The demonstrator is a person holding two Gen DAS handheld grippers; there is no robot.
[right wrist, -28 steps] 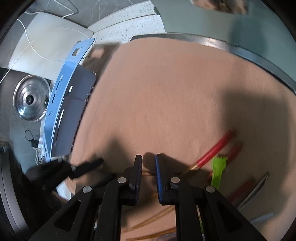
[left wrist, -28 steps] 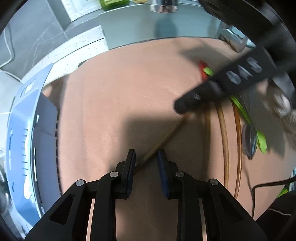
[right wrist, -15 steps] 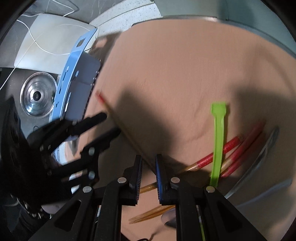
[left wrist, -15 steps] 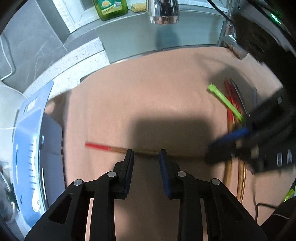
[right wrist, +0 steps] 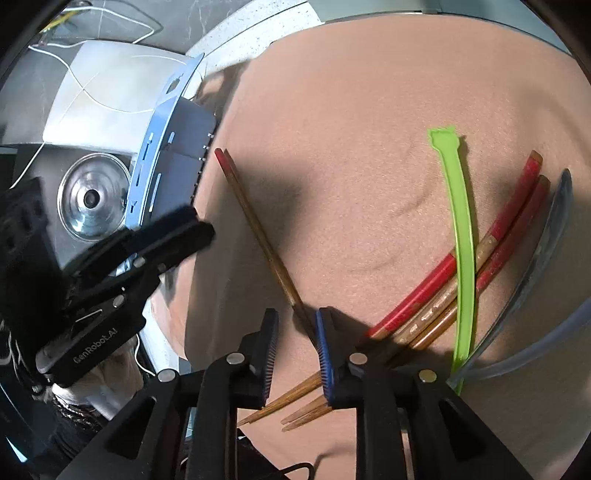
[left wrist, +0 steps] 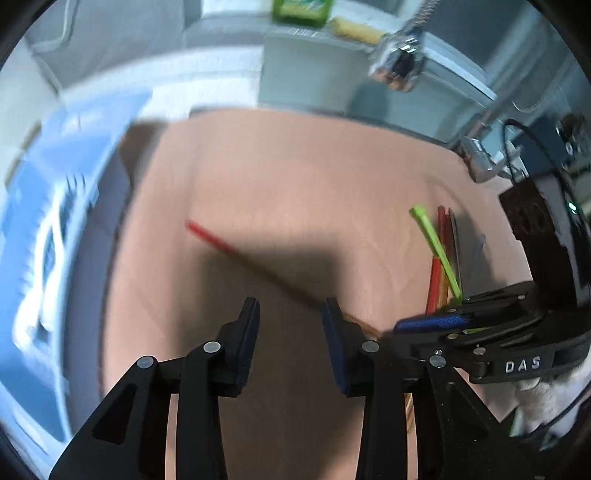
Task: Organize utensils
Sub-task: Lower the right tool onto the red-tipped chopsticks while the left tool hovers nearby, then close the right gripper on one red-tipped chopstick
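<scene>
A single chopstick (right wrist: 258,236) with a red end lies slanted on the peach mat (right wrist: 369,110). Its bare end runs in between the jaws of my right gripper (right wrist: 297,325), close to the right pad. Those jaws are opening and do not press on it. My left gripper (left wrist: 290,314) is also opening and holds nothing. The same chopstick (left wrist: 236,251) lies just beyond its tips and passes under the right fingertip. To the right lies a bundle of red-ended chopsticks (right wrist: 498,236), a green spoon handle (right wrist: 461,240) and a clear grey spoon (right wrist: 546,251).
A blue dish rack (left wrist: 48,240) borders the mat on the left, with a steel lid (right wrist: 92,197) beyond it. A tap (left wrist: 397,62) and a green bottle (left wrist: 301,9) stand at the back. A gloved hand holds the left gripper (right wrist: 184,243) left of the single chopstick.
The single chopstick has swung from level to slanted, red end at the far left. Both grippers' jaws have spread. The left wrist view has tipped up and back.
</scene>
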